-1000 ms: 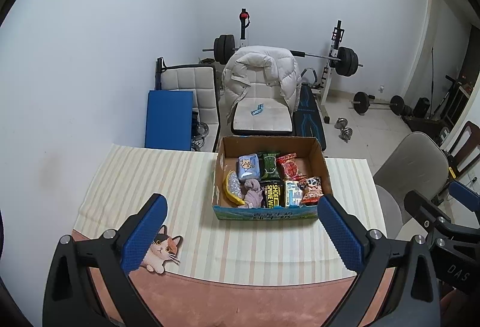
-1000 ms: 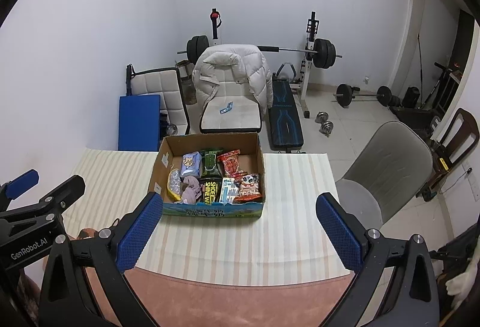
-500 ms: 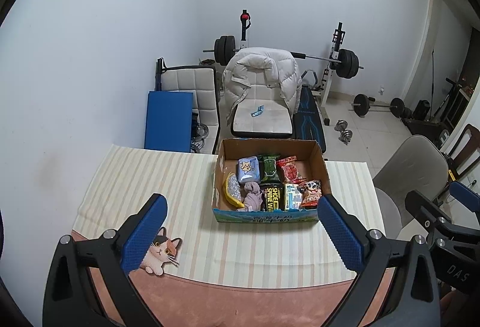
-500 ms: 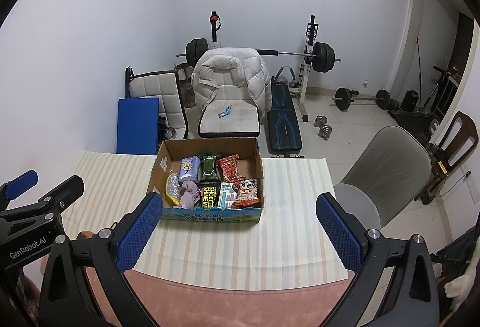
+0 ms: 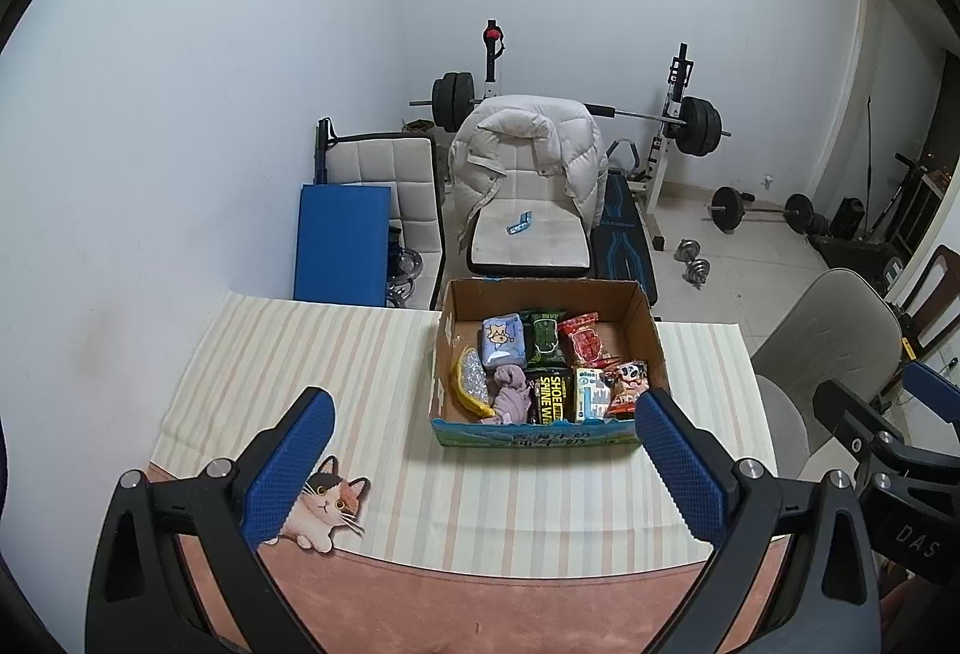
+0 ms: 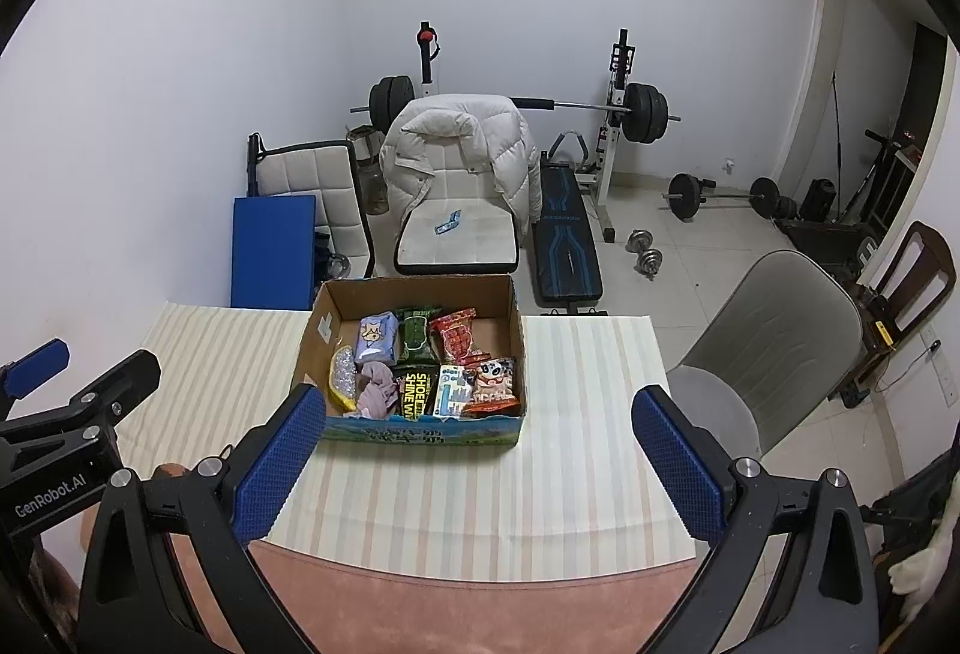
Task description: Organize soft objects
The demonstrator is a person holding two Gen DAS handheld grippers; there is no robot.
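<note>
Cardboard box (image 5: 543, 429) of soft packets, beyond both wide-open tools

the table (image 5: 312, 354) wears a cream striped cloth with a pink near edge and a printed cat (image 5: 327, 504) at near left. a cardboard box (image 5: 540, 429) sits directly on the cloth, right of centre toward the far edge.

The box's near wall (image 5: 534, 437) hides the lower ends of the front packets; its printed lettering is too small to read.
</note>
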